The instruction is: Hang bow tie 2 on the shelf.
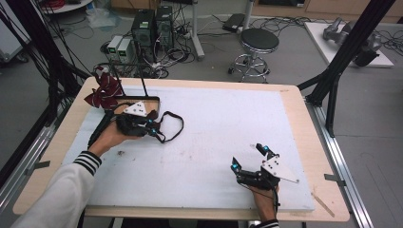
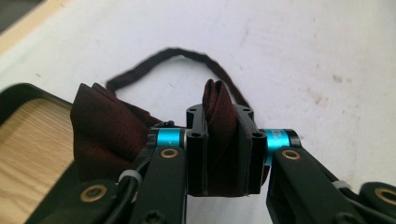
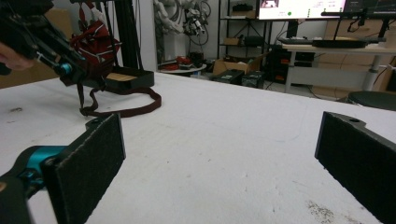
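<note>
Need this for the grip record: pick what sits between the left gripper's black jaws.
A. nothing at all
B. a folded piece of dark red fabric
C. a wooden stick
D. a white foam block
B. In the left gripper view, the left gripper has its jaws closed on a folded piece of dark red fabric, whose dark strap loops out over the white foam table cover.

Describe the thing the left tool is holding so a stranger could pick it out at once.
Start at the white mat on the table, then go to its far left corner, where a black stand sits. Just in front, the left tool pinches a dark red bow tie. Unlike the red bow hanging on the stand, it trails a looped strap across the mat.
</note>
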Demonstrator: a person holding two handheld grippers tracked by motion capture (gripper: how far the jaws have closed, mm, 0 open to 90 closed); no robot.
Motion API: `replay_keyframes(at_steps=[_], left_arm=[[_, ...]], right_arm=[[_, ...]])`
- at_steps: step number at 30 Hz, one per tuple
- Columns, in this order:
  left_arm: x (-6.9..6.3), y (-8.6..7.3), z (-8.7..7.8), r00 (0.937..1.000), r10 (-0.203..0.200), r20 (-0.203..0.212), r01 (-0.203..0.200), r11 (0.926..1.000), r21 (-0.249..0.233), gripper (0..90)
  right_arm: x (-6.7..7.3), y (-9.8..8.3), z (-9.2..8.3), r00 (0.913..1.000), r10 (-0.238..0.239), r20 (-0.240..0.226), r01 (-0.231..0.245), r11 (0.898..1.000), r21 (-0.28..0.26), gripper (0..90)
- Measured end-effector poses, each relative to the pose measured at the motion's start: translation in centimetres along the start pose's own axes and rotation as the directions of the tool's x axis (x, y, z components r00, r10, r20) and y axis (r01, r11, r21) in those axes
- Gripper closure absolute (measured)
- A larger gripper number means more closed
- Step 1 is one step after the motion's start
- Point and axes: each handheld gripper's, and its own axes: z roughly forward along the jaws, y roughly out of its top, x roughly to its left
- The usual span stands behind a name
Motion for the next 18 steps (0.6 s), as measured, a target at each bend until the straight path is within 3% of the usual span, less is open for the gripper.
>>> replay_keyframes(at_steps=[8, 18], left_arm=[[0.3, 0.3, -2.3, 0.9981, -0.030, -0.053, 0.023, 0.9926, -0.119, 76.5], [0.6, 0.5, -4.9, 0.9940, -0.045, -0.100, 0.026, 0.9825, -0.184, 76.5]], right_arm=[[0.1, 0.0, 0.2, 1.0000, -0.003, 0.002, 0.003, 1.000, 0.001, 0.8], [0.4, 0.1, 0.3, 1.0000, -0.002, -0.005, 0.002, 1.000, -0.001, 0.8]])
